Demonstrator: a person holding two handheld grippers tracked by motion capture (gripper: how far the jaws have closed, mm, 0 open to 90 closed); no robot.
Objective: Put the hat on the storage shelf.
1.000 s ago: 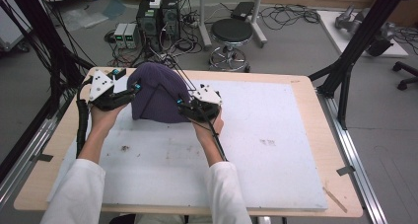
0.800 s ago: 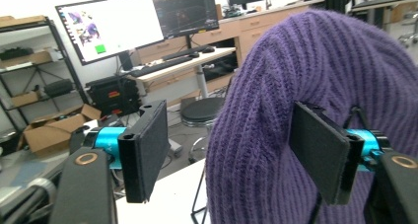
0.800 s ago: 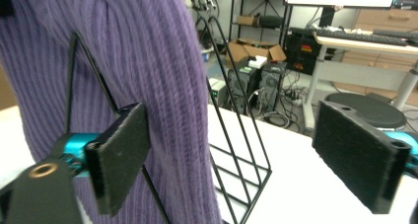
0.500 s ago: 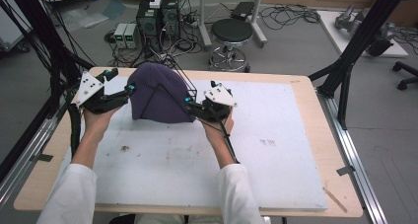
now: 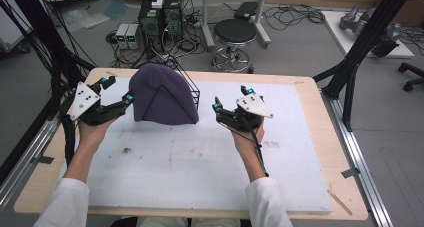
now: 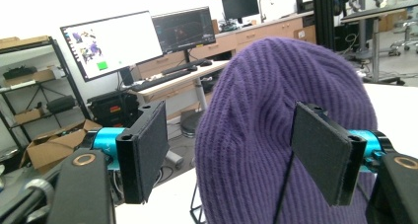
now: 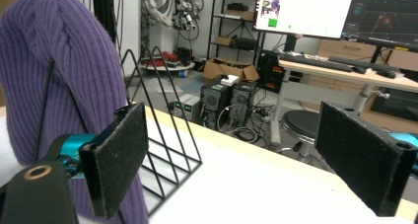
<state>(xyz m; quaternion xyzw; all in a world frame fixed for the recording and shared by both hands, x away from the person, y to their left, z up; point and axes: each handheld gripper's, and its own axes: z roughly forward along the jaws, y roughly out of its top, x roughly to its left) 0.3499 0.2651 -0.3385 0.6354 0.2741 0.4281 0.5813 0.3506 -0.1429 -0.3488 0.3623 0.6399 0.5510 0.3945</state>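
Purple knit beanie [image 5: 161, 94] sits draped over a black wire rack [image 5: 186, 82] at the far left part of the table [image 5: 200, 157], on the white mat. Rack's triangular wire frames stick out from under the hat on its right side; in your right gripper view the bare wires [image 7: 165, 120] stand just past the knit [image 7: 59, 71].

Your left hand-held gripper [image 5: 116, 94] is just beside the beanie's left edge, jaws spread and released. One fingertip is near the knit; whether it touches, cannot tell from the high view. In your left gripper view the beanie [image 6: 281, 130] fills the space ahead, with the right pad [image 6: 320, 150] in front of the fabric and the left pad [image 6: 145, 150] off to the side over open air.

Your right hand-held gripper [image 5: 231, 103] is apart from the rack, to its right, over bare mat. Jaws wide, released, nothing between the pads [image 7: 118, 155].
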